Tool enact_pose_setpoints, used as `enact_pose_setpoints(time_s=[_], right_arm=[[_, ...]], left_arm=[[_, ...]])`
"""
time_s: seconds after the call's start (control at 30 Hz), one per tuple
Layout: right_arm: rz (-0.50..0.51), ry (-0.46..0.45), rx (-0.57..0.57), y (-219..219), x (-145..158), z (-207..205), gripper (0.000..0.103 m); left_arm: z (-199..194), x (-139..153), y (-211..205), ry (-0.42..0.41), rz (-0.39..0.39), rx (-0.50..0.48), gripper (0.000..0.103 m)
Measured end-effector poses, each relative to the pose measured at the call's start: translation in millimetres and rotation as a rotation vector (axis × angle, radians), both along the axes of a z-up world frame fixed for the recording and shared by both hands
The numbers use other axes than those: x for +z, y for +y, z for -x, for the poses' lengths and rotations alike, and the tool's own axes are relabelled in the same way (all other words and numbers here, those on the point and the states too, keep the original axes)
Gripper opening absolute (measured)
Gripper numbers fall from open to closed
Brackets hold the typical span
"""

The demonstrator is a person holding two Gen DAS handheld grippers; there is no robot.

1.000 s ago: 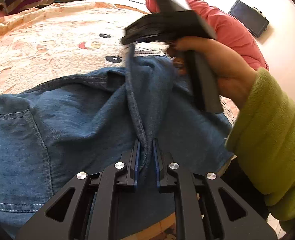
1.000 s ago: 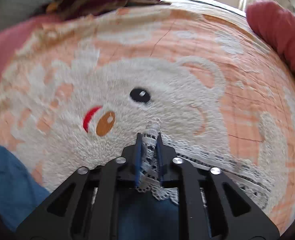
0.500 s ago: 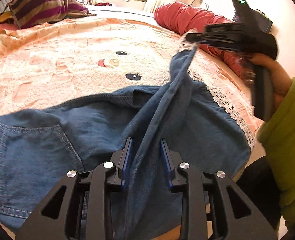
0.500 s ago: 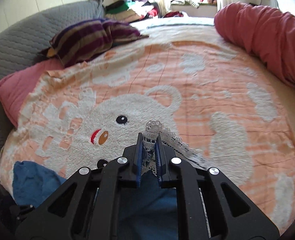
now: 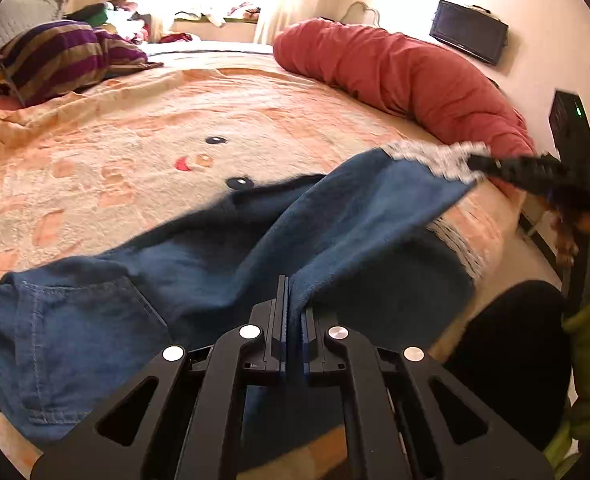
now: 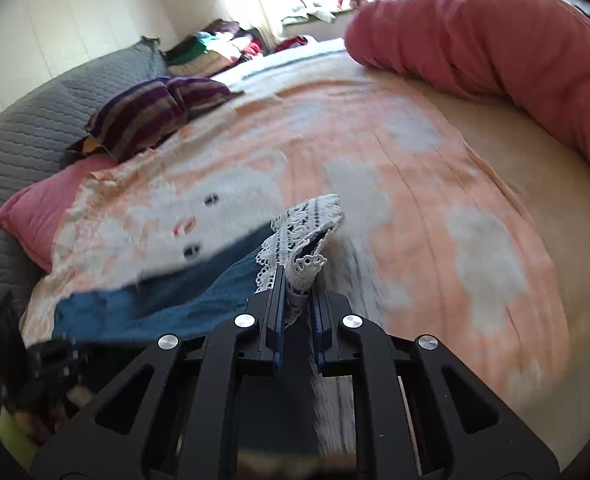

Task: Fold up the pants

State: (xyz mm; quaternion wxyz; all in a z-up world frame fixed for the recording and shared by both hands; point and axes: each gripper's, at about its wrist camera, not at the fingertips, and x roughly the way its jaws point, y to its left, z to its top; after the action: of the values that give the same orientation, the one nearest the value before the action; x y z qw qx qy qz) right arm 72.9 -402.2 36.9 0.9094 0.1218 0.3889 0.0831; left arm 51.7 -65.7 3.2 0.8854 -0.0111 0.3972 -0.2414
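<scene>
Blue denim pants (image 5: 143,292) with a white lace hem (image 5: 435,156) lie on the bed, waistband at the left. My left gripper (image 5: 293,308) is shut on the edge of the upper pant leg near the bed's front edge. My right gripper (image 6: 297,280) is shut on the lace hem (image 6: 307,224) and holds it lifted above the bed; it also shows at the right of the left wrist view (image 5: 475,166). The leg hangs stretched between the two grippers. The other leg lies flat below.
An orange and white blanket (image 5: 135,128) covers the bed. A rolled red duvet (image 5: 395,72) runs along the right side. A striped pillow (image 5: 63,56) and a pink pillow (image 6: 43,208) are at the back left. The bed's front edge is just under my left gripper.
My right gripper has carried the lace hem to the right and away from my left gripper, pulling the leg taut. My left gripper has closed tighter on the denim edge.
</scene>
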Motion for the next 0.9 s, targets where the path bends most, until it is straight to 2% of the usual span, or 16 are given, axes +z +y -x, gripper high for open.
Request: enact_pose_setpoints(time_s=[0.2,0.57,0.6,0.67,0.7,0.8,0.87,0.9], right_arm=[[0.044,0.138,0.004,-6,-31,32,0.006],[0.079,0.282,-0.004,-13,-59,33,0.007],[0.078,0.302,0.002,-15,-61,31,0.01],[0.091,0.339,0.003,-18,-64,29,0.022],[0.13,0.333,-0.007,-20,-61,30,0.027],[0.275,0.222,-0.025,-19,-41,48,0.028],[0.28,0.134,0.065,-4,-28,62,0.028],[0.31,0.105,0.152,14,-24,69,0.028]], left_arm=[[11,-5,-9,0.022,-0.042,-0.053,0.004],[19,-26,-23,0.084,-0.128,-0.139,0.004],[19,-28,-24,0.089,-0.134,-0.145,0.004],[19,-32,-26,0.1,-0.146,-0.151,0.004],[18,-34,-25,0.11,-0.148,-0.153,0.004],[19,-35,-27,0.109,-0.154,-0.16,0.004],[21,-34,-29,0.107,-0.158,-0.168,0.004],[22,-34,-31,0.106,-0.161,-0.17,0.004]])
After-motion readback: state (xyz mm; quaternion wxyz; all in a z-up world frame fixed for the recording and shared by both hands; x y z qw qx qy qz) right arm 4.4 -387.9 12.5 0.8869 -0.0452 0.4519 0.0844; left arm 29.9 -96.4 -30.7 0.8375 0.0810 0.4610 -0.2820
